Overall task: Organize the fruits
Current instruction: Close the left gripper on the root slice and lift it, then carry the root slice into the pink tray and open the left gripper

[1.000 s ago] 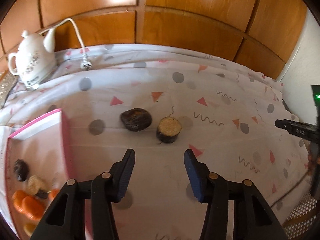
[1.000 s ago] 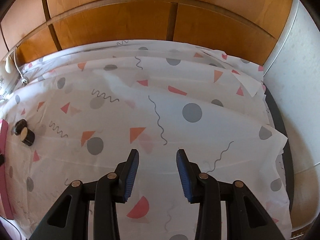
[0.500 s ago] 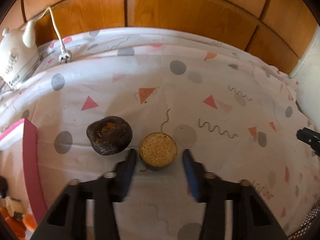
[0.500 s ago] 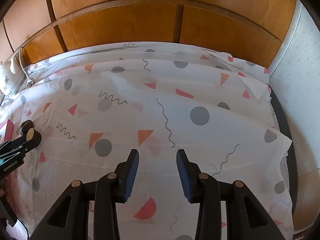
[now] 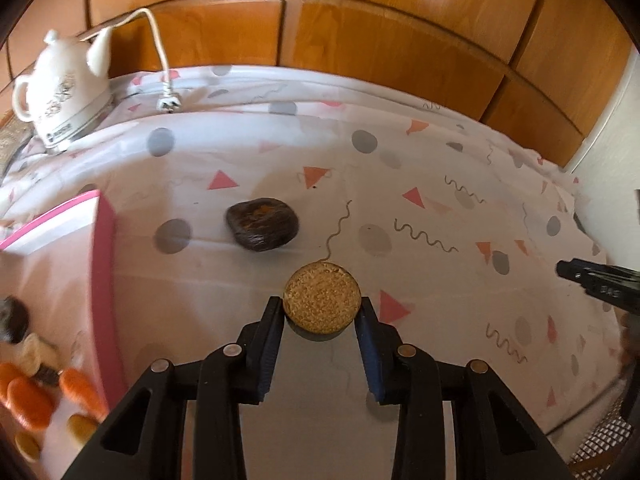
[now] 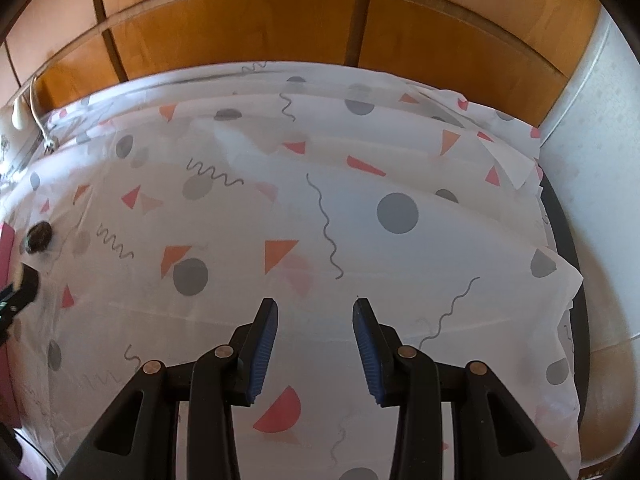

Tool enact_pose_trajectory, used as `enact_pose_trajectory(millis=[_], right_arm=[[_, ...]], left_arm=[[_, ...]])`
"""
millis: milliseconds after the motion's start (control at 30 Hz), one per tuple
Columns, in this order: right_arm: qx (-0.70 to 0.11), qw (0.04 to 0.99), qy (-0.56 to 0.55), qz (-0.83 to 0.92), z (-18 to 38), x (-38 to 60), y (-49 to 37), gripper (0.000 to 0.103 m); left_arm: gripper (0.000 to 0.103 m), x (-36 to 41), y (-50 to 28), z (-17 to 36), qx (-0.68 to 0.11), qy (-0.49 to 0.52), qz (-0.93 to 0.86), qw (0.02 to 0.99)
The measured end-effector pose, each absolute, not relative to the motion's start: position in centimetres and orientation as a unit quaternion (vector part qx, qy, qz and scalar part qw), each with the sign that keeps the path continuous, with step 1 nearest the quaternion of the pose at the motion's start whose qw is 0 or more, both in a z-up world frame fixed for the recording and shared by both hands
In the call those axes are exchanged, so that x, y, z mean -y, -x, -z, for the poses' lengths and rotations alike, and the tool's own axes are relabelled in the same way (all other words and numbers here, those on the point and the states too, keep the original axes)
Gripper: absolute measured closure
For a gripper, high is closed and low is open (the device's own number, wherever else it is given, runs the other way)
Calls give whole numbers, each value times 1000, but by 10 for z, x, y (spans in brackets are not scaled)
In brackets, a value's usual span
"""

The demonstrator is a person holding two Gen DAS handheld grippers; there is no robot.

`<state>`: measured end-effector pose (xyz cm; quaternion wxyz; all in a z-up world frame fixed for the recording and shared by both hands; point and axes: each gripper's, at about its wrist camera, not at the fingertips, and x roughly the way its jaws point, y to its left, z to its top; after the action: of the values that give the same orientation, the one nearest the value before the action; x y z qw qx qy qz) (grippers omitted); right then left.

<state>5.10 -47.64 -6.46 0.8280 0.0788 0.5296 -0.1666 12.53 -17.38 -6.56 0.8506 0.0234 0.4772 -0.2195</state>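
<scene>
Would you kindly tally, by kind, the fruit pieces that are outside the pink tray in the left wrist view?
Dark wrinkled whole fruit: 1
Round tan-faced cut piece: 1
Total: 2

White tablecloth (image 5: 248, 152), grey dots, perhaps pink triangles

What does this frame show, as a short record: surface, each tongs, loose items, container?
surface: patterned cloth
left tongs: shut on round cut fruit piece
right tongs: open, nothing between them
loose item: dark wrinkled fruit on the cloth
container: pink tray, orange pieces inside
other: white kettle, back left
</scene>
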Motion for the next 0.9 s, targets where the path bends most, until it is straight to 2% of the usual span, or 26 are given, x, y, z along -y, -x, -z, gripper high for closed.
enact_pose_trajectory(millis=[900], right_arm=[[-488, 871, 59, -11, 55, 378, -48, 64]], left_arm=[[66, 83, -75, 8, -413, 14, 198, 889]])
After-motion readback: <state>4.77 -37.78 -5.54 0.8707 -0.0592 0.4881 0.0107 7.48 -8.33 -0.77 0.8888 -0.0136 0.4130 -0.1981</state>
